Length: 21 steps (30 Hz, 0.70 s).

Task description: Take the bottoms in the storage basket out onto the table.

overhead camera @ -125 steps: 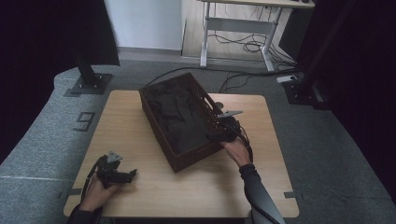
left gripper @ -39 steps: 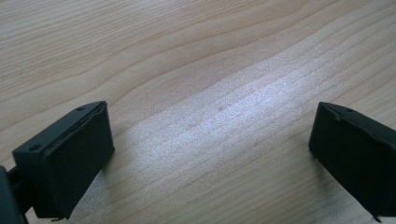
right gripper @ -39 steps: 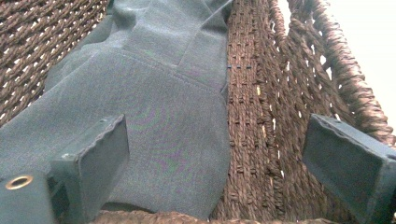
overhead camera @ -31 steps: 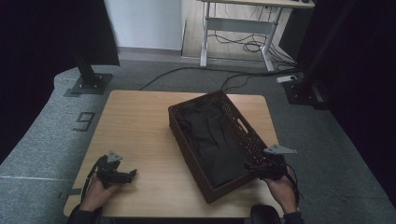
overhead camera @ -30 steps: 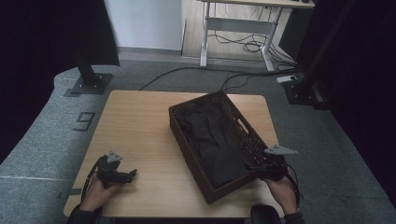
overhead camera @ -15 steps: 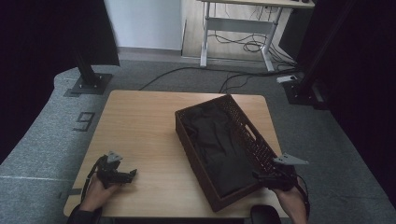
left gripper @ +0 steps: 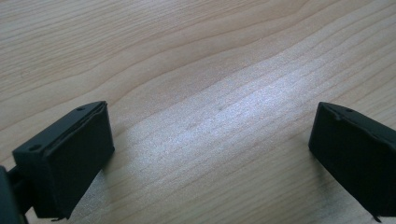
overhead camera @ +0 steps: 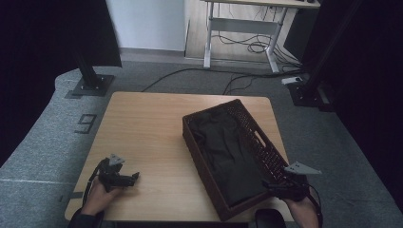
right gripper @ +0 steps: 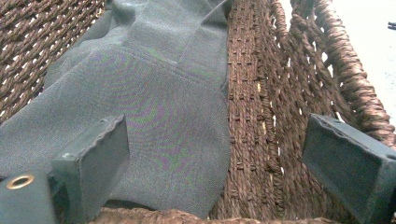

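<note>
**Basket dragged to near-right table corner, right jaws apart at its rim**

High view: dark brown woven rectangular basket with dark grey cloth inside has slid toward the person and to the right compared with 4.2 s ago, when it sat mid-table; now its near corner reaches the front edge of the light wooden table. Right hand-held gripper is at the basket's near-right corner, having travelled back with it. Left hand-held gripper unchanged, resting at the near-left of the table. Jaw gaps too small to read here; cloth is just a dark mass.

Left gripper view: jaws wide apart, bare wood between them, nothing held.

Right gripper view: jaws apart, straddling the basket's near rim; one jaw over the cloth, the other by the woven side wall. Whether a jaw touches the weave is unclear. Fold and seam in the cloth readable here.
</note>
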Motion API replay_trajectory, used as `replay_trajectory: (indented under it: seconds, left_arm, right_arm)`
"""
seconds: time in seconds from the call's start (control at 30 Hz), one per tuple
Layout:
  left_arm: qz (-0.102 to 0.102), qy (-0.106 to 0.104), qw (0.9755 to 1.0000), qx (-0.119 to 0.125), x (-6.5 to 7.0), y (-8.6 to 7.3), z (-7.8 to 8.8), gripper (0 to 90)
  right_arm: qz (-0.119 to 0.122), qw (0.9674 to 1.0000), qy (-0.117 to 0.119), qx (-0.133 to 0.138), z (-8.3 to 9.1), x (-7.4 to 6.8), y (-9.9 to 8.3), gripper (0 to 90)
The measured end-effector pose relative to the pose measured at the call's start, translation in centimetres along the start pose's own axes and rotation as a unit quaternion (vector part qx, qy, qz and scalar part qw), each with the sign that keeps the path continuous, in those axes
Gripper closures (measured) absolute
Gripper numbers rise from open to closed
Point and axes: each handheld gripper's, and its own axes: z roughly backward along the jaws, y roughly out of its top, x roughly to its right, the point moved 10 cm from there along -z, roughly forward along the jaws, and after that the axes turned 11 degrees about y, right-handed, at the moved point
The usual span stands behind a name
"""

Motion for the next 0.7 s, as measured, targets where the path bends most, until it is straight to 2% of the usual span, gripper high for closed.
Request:
replay_trajectory:
  seconds: [0.47, 0.7]
  left_arm:
    - [0.002, 0.001, 1.0, 0.0, 0.0, -0.02, 0.02, 0.0]
    - [0.002, 0.002, 1.0, 0.0, 0.0, -0.03, 0.03, 0.0]
  right_arm:
    - [-0.003, 1.0, -0.001, -0.008, 0.9, 0.09, -0.71, 7.6]
    - [-0.01, 0.9996, -0.003, -0.026, 0.75, 0.15, -0.62, 6.2]
